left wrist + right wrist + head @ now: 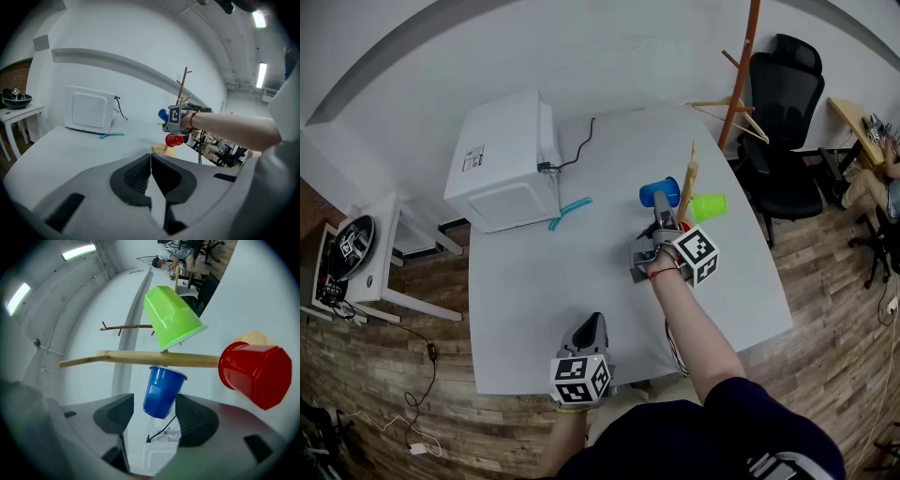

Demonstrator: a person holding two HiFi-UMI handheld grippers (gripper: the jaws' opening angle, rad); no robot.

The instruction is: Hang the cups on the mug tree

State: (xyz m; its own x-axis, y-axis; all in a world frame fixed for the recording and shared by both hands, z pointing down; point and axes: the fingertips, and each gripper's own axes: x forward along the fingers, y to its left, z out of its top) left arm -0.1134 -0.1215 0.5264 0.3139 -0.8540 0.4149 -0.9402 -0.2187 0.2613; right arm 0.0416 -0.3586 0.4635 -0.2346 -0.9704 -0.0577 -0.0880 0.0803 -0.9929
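A wooden mug tree stands at the far right of the white table. A blue cup hangs on its left side and a green cup on its right. In the right gripper view the blue cup sits in the gap of my open right gripper, with space on both sides. The green cup and a red cup hang off the trunk. My left gripper is shut and empty, low at the table's near edge. My right gripper is just before the tree.
A white box-shaped appliance with a black cable stands at the table's far left, and a teal tool lies beside it. A black office chair and an orange coat stand are beyond the table. A small side table stands at the left.
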